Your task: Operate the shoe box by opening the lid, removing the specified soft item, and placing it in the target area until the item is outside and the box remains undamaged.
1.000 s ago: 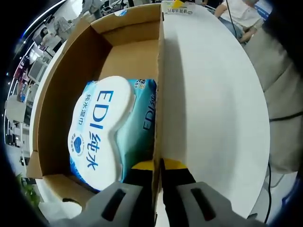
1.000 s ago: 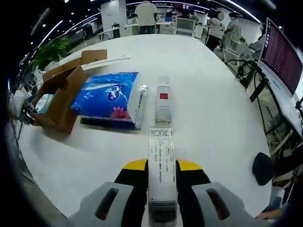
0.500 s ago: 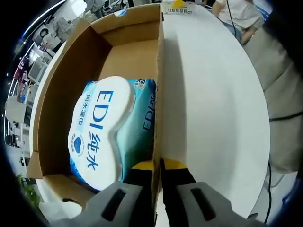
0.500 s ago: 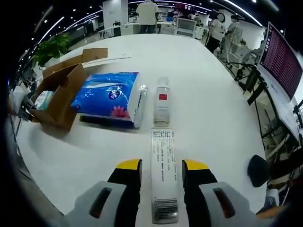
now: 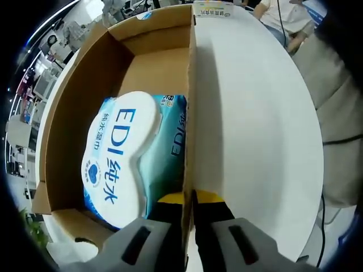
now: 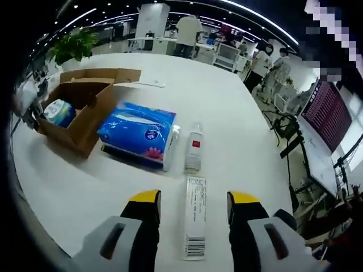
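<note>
An open brown cardboard shoe box [image 5: 85, 73] holds a wet-wipes pack [image 5: 122, 156] with a white lid marked EDI. My left gripper [image 5: 189, 198] is shut on the box's right wall [image 5: 189, 102], one jaw inside and one outside. In the right gripper view the same box [image 6: 85, 107] sits at the far left of a white table [image 6: 238, 130] with the wipes pack [image 6: 58, 111] inside. My right gripper [image 6: 194, 201] stands open above a long white carton [image 6: 195, 224] that lies flat on the table between the jaws.
A blue tissue pack [image 6: 139, 133] and a clear bottle with a red label [image 6: 194, 148] lie on the table beyond the carton. The box's lid flap [image 6: 122, 73] hangs open at the back. People, desks and a screen [image 6: 329, 113] surround the table.
My right gripper has opened, let go of the white carton and risen away from it; the carton now lies on the table. The left gripper has not moved.
</note>
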A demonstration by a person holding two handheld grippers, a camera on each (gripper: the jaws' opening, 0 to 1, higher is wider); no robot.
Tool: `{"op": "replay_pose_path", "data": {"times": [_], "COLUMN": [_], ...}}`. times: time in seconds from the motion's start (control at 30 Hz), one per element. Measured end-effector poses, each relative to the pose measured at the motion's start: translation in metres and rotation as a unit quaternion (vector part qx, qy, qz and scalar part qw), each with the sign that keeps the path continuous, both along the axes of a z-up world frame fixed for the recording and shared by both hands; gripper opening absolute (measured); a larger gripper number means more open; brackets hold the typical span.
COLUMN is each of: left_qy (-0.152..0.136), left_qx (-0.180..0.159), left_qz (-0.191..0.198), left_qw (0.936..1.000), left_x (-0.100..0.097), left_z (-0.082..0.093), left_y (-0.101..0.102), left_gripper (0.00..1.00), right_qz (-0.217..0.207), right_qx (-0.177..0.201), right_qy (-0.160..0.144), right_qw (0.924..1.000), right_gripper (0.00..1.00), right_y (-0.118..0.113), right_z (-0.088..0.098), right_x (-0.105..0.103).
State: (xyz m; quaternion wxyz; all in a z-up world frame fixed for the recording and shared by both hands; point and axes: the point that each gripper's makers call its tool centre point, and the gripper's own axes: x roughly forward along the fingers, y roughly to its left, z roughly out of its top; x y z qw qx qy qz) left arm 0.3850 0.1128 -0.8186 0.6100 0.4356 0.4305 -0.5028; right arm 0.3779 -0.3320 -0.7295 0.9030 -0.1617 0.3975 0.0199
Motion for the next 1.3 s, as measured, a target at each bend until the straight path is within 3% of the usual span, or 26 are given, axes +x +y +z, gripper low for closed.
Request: {"op": "replay_pose_path", "data": {"times": [0.07,0.1,0.17,0.3,0.4,0.6,0.73,0.97,1.03,1.1,1.3], "left_qy": [0.000,0.000,0.000,0.000,0.000,-0.001,-0.001,0.000,0.000,-0.001,-0.001], "left_qx": [0.000,0.000,0.000,0.000,0.000,0.000,0.000,0.000,0.000,0.000,0.000], "left_qz": [0.000,0.000,-0.001,-0.001,-0.001,-0.002,-0.002,-0.003,-0.003,-0.003,-0.002], "left_qw": [1.0000,1.0000,1.0000,1.0000,1.0000,1.0000,1.0000,1.0000,1.0000,1.0000,1.0000], "left_x": [0.000,0.000,0.000,0.000,0.000,0.000,0.000,0.000,0.000,0.000,0.000], "left_z": [0.000,0.000,0.000,0.000,0.000,0.000,0.000,0.000,0.000,0.000,0.000], "left_y": [0.000,0.000,0.000,0.000,0.000,0.000,0.000,0.000,0.000,0.000,0.000], "left_gripper": [0.01,0.01,0.01,0.01,0.01,0.01,0.01,0.01,0.01,0.01,0.01], "right_qz": [0.026,0.058,0.081,0.090,0.092,0.119,0.124,0.148,0.153,0.163,0.229], "right_qx": [-0.056,-0.102,-0.123,-0.114,-0.080,-0.069,-0.047,-0.038,-0.027,-0.040,-0.067], "right_qy": [-0.008,-0.009,-0.018,-0.039,-0.051,-0.063,-0.064,-0.057,-0.041,-0.028,-0.033], "right_qw": [0.9980,0.9931,0.9889,0.9887,0.9912,0.9885,0.9891,0.9866,0.9870,0.9855,0.9705], "right_gripper": [0.46,0.47,0.48,0.48,0.48,0.48,0.55,0.57,0.56,0.54,0.55], "right_y": [0.000,0.002,0.010,0.024,0.037,0.060,0.072,0.090,0.097,0.101,0.123], "right_z": [0.011,0.017,0.022,0.037,0.043,0.053,0.053,0.055,0.053,0.053,0.060], "right_x": [0.000,0.001,0.003,0.004,0.006,0.007,0.007,0.010,0.010,0.010,0.015]}}
